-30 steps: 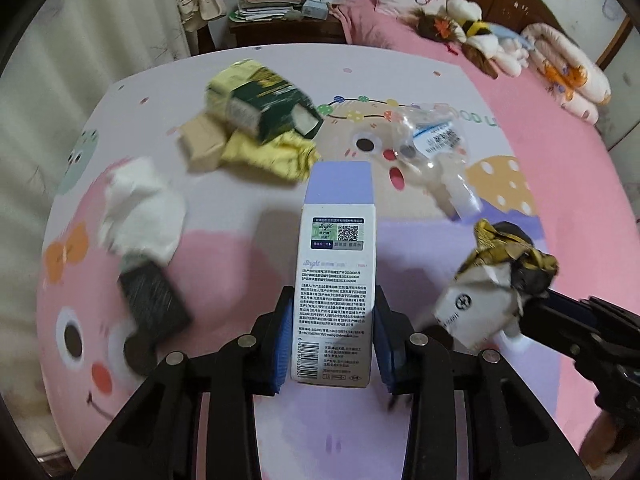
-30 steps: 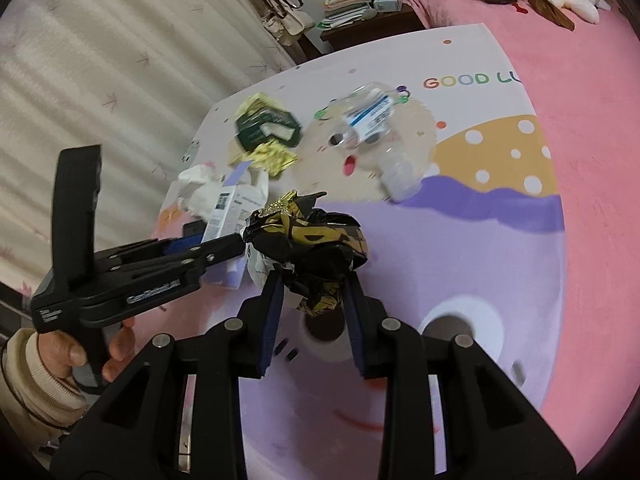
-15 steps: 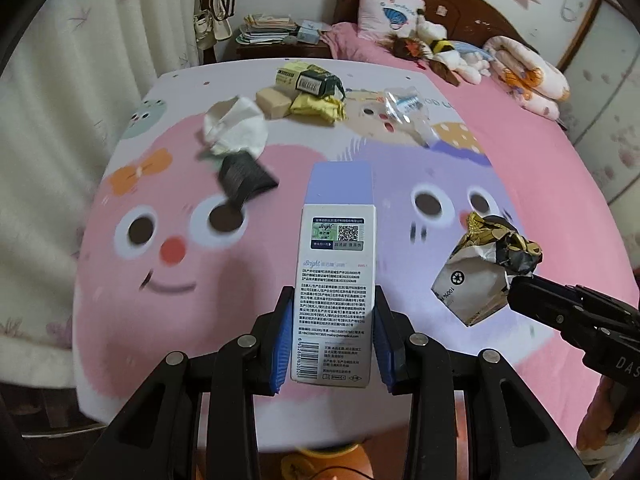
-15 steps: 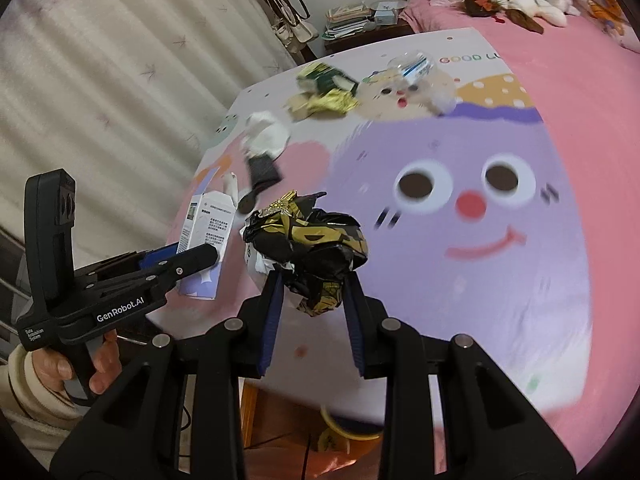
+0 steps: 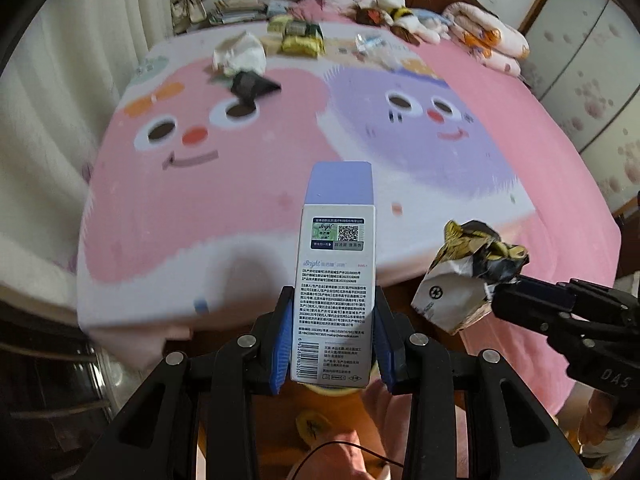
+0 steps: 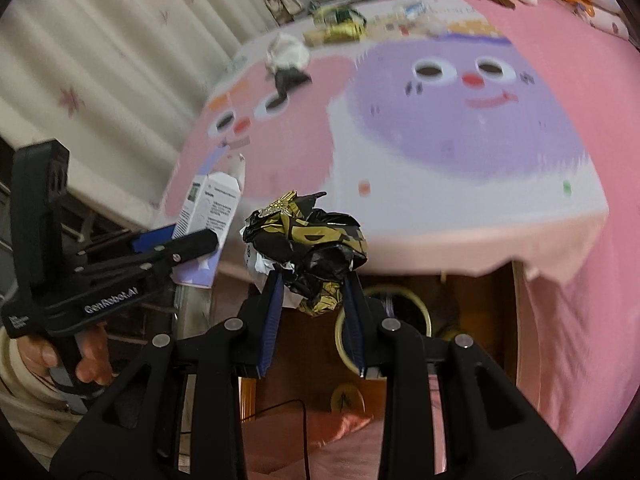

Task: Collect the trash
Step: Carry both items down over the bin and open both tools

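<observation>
My left gripper (image 5: pixel 332 312) is shut on a tall white and lilac carton (image 5: pixel 336 280), held upright past the foot edge of the bed. My right gripper (image 6: pixel 312 280) is shut on a crumpled black and gold wrapper (image 6: pixel 308 244); the left wrist view shows that wrapper (image 5: pixel 468 272) at the right, level with the carton. In the right wrist view the carton (image 6: pixel 210 216) and left gripper (image 6: pixel 192 246) are at the left. Still lying at the far end of the bed are a white tissue wad (image 5: pixel 240 54), a black packet (image 5: pixel 252 86), yellow and green packets (image 5: pixel 302 38) and a clear plastic wrapper (image 5: pixel 370 42).
A yellow-rimmed bin opening (image 6: pixel 384 320) sits on the floor below the wrapper, by the bed's foot. The cartoon bedspread (image 5: pixel 200 184) hangs over the edge. A curtain (image 6: pixel 100 60) is at left, stuffed toys (image 5: pixel 396 16) and pillows at the headboard. A hand (image 6: pixel 60 360) grips the left tool.
Both grippers have pulled back from over the bedspread to beyond the foot of the bed, each still holding its item. The floor and bin have come into view below.
</observation>
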Action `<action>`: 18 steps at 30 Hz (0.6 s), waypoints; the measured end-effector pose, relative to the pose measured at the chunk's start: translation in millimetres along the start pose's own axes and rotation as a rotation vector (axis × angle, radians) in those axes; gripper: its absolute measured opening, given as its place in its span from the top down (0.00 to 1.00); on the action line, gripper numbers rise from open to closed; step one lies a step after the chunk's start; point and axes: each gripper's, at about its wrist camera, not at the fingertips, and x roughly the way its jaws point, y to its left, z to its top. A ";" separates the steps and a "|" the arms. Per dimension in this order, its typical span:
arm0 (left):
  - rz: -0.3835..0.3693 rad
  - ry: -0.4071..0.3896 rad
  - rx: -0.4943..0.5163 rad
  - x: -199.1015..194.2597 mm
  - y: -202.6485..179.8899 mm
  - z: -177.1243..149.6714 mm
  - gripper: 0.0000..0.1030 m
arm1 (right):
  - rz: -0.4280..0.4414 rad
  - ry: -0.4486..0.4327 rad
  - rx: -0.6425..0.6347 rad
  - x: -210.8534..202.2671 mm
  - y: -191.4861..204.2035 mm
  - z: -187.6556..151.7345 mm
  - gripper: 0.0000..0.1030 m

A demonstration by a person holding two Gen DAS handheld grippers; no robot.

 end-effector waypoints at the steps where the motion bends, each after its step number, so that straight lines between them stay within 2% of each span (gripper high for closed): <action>1: -0.003 0.017 0.001 2.8 0.1 -9.6 0.66 | -0.008 0.017 0.003 3.8 -0.1 -8.4 0.74; 8: -0.014 0.113 -0.014 41.2 -5.5 -57.9 0.66 | -0.055 0.121 0.045 43.2 -18.7 -56.5 0.74; 12: -0.013 0.160 0.002 81.3 -10.8 -81.4 0.66 | -0.081 0.162 0.083 75.9 -40.1 -76.9 0.74; 18: 0.006 0.217 0.044 151.4 -19.7 -114.1 0.66 | -0.108 0.228 0.139 146.1 -80.6 -122.3 0.74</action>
